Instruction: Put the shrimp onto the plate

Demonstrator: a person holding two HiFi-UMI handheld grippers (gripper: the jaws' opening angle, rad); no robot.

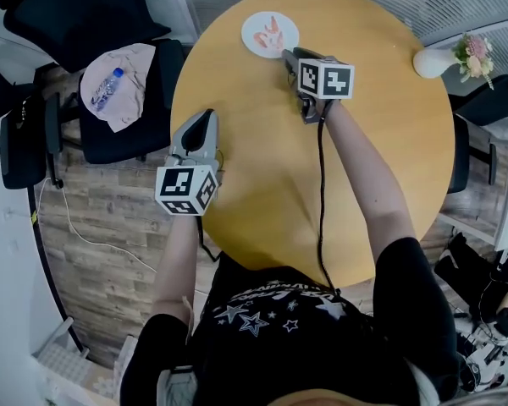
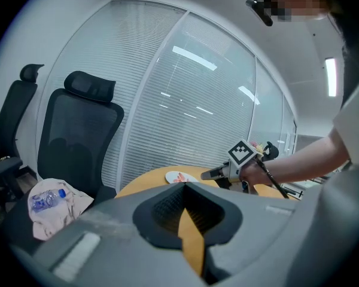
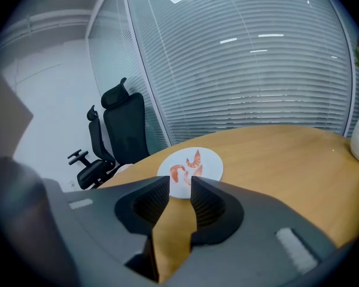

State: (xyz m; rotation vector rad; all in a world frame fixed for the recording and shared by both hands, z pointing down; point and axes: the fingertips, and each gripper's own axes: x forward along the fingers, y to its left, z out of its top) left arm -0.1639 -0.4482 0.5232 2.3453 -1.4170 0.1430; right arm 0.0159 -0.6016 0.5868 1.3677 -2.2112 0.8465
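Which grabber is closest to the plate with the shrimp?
The right gripper, its open jaws beside the plate; the left gripper hangs back by the table's edge.

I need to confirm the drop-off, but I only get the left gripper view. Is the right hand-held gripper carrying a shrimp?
Observer: No. Its own view shows the right hand-held gripper with jaws apart and nothing between them, only the table below.
Operator: Then where are the shrimp?
Observer: That view shows the shrimp lying on the white plate, just beyond the jaw tips.
Operator: How many?
Observer: About three, close together near the plate's middle.
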